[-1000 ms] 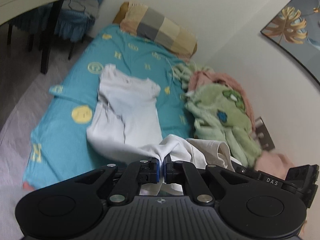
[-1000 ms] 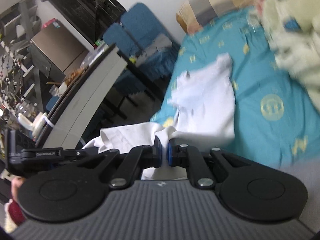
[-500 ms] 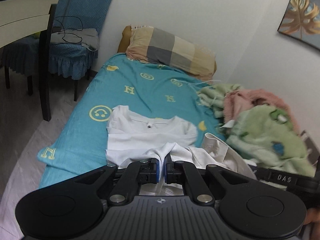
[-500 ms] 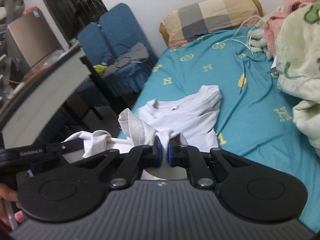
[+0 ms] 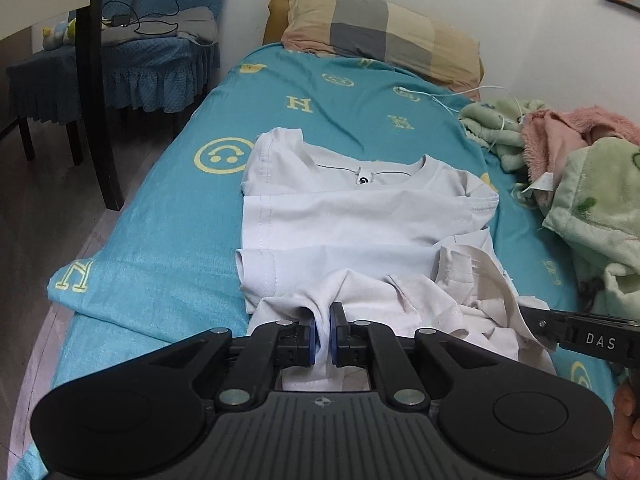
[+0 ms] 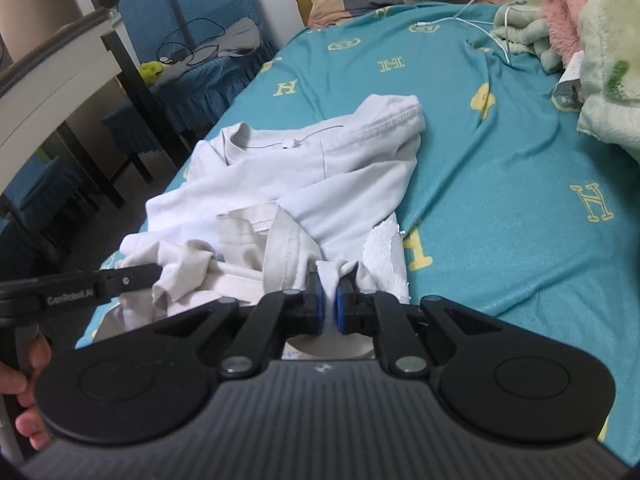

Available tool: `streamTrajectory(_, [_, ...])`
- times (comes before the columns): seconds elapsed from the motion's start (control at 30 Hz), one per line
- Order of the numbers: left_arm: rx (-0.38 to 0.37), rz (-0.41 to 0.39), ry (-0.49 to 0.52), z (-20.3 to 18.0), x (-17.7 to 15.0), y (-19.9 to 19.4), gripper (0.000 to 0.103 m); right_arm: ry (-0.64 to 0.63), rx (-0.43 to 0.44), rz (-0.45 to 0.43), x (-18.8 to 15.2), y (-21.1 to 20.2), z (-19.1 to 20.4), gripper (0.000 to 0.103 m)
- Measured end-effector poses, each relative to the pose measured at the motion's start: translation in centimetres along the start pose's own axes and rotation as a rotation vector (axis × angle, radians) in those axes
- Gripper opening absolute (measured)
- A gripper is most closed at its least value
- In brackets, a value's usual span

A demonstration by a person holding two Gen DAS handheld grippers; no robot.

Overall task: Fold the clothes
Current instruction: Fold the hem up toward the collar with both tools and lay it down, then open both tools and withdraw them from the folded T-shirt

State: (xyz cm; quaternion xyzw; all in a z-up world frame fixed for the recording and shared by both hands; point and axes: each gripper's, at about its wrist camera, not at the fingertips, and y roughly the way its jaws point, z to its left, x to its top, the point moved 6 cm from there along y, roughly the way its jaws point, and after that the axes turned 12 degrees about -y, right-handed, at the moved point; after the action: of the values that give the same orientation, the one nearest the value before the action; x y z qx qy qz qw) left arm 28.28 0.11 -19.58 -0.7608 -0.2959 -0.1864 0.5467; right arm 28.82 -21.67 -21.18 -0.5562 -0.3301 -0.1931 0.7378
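Note:
A white T-shirt (image 5: 360,216) lies on the teal bed sheet (image 5: 168,216), collar toward the pillow, with both sleeves folded inward. Its lower part is bunched near the bed's foot. My left gripper (image 5: 324,330) is shut on the shirt's hem at the left. My right gripper (image 6: 328,300) is shut on the hem at the right of the shirt (image 6: 312,168). The two grippers are close side by side; each shows at the edge of the other's view.
A checked pillow (image 5: 380,28) lies at the head of the bed. A pile of green and pink blankets (image 5: 580,184) fills the right side by the wall. A white charging cable (image 6: 480,8) lies near it. A blue chair (image 5: 120,60) and a table leg (image 5: 100,92) stand left of the bed.
Both grippers have carried the hem toward the collar and lowered it. The shirt's body now lies shorter and flatter on the bed, and the hem has moved closer to the sheet.

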Motion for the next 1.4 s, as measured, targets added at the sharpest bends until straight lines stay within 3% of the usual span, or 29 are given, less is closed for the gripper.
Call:
streamTrajectory(0.17, [0.018,-0.039,0.035,-0.9,-0.1,-2.4,0.021,0.016,-0.002,-0.009,0.2,-0.8,0.0,0.012])
streamTrajectory(0.27, [0.004,-0.070,0.032,-1.5,-0.2,-4.7,0.044,0.025,-0.012,-0.023,0.5,-1.8,0.0,0.013])
streamTrajectory(0.37, [-0.006,-0.107,0.054,-2.4,-0.5,-7.4,0.057,0.021,-0.045,-0.051,0.7,-3.6,0.2,0.018])
streamTrajectory(0.5, [-0.008,-0.165,0.096,-3.5,-1.4,-11.1,0.085,0.021,-0.075,-0.123,0.7,-7.3,0.8,0.051])
streamTrajectory(0.53, [-0.008,-0.180,0.104,-3.7,-1.7,-12.0,0.087,0.022,-0.078,-0.146,0.7,-8.3,1.0,0.059])
streamTrajectory(0.63, [-0.010,-0.225,0.127,-4.5,-2.5,-14.6,0.097,0.001,-0.095,-0.202,0.6,-11.5,2.2,0.072])
streamTrajectory(0.67, [-0.010,-0.240,0.135,-4.7,-2.7,-15.5,0.102,-0.013,-0.096,-0.222,0.6,-12.5,2.7,0.072])
streamTrajectory(0.9, [-0.012,-0.316,0.152,-5.9,-4.8,-20.1,0.103,-0.080,-0.114,-0.267,-0.8,-16.7,4.9,0.073])
streamTrajectory(1.13, [0.000,-0.285,0.117,-5.2,-5.0,-19.6,0.103,-0.105,-0.124,-0.286,-0.8,-17.2,5.3,0.073])
streamTrajectory(1.23, [0.026,-0.223,0.065,-4.2,-5.2,-18.4,0.103,-0.100,-0.125,-0.273,-0.9,-16.8,5.1,0.073])
streamTrajectory(1.4, [0.045,-0.013,-0.121,-1.0,-6.5,-16.0,0.103,-0.074,-0.120,-0.234,-1.3,-15.7,4.7,0.073])
